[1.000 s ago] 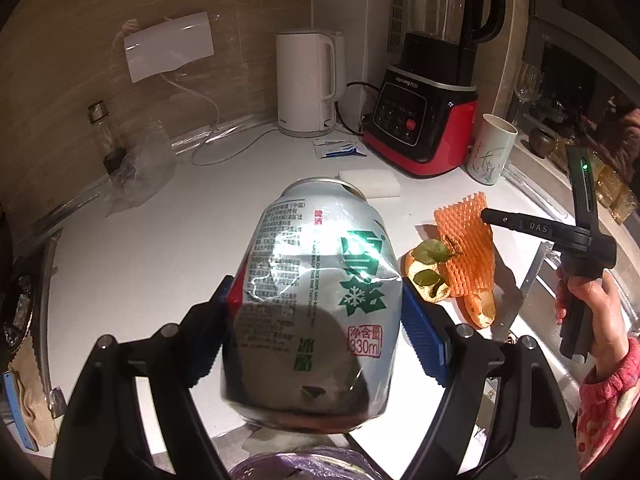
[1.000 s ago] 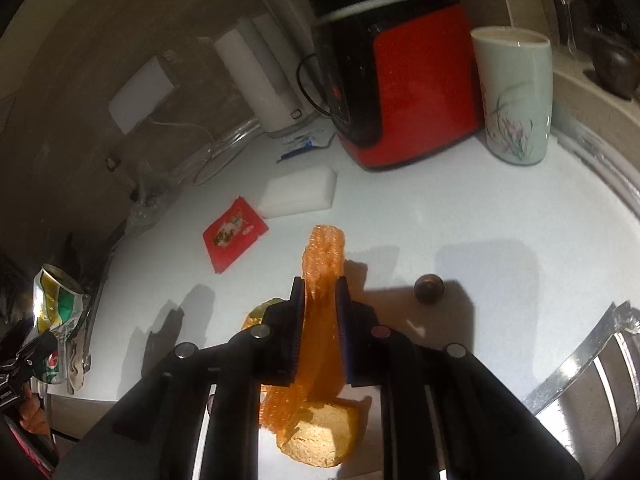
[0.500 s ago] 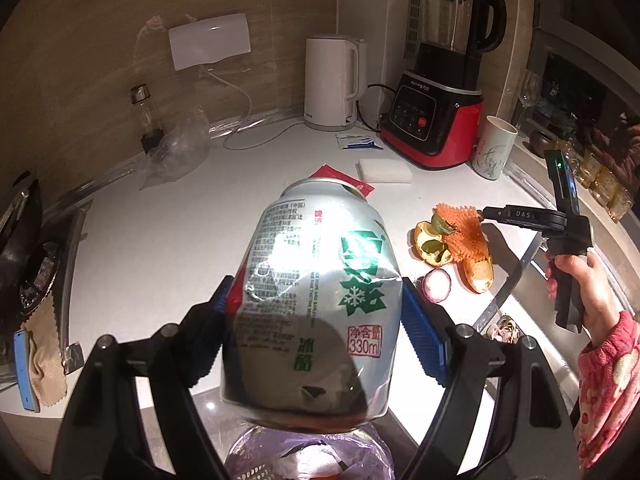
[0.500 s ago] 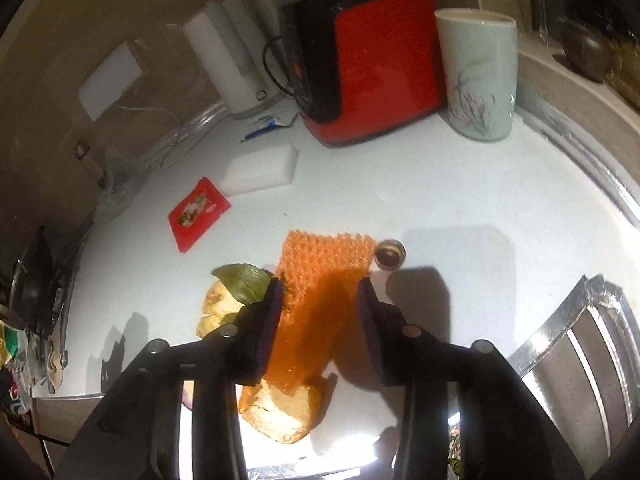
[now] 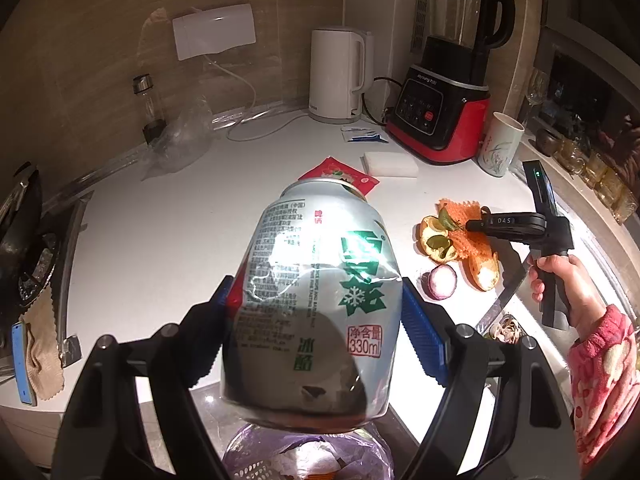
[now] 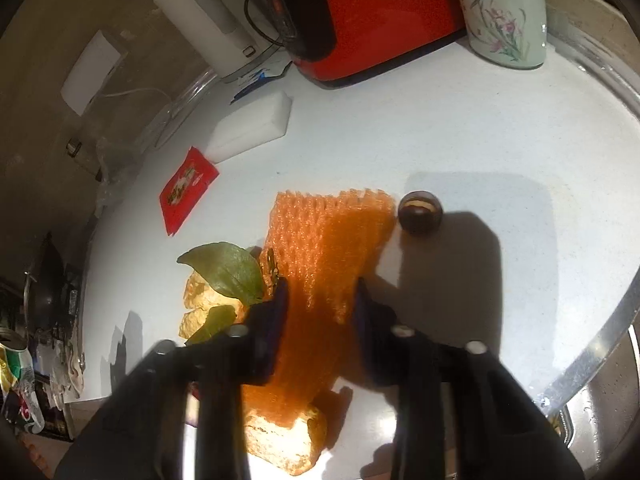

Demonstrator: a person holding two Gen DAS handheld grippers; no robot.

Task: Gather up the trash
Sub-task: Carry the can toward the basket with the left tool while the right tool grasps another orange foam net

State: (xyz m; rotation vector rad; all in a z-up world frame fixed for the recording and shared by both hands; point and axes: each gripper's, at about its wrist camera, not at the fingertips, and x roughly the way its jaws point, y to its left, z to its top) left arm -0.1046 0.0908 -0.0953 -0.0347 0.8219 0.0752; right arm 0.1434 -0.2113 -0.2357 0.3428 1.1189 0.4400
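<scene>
My left gripper (image 5: pixel 316 304) is shut on a dented silver and green beer can (image 5: pixel 312 256), held over a purple-bagged bin (image 5: pixel 304 456) at the counter's front edge. An orange foam net (image 6: pixel 332 232) lies flat on the white counter over a fruit peel (image 6: pixel 288 448), with green leaves (image 6: pixel 228 268) beside it. My right gripper (image 6: pixel 320 292) points down at the net. Its jaws straddle the net and are closing, but the pads stand apart from it. In the left wrist view, a hand holds the right gripper (image 5: pixel 470 225) over the net (image 5: pixel 460 208).
A red packet (image 6: pixel 186 190), a white sponge (image 6: pixel 252 128) and a small brown round thing (image 6: pixel 420 210) lie nearby. A halved onion (image 5: pixel 440 280) and a knife (image 5: pixel 504 300) sit by the sink rim (image 6: pixel 600 352). Red blender (image 5: pixel 440 120), kettle (image 5: pixel 340 76) and cup (image 5: pixel 500 146) stand behind.
The right gripper let go of the foam net, which dropped flat on the counter. It then sank over the net with wider jaws. The left gripper drew back with the can.
</scene>
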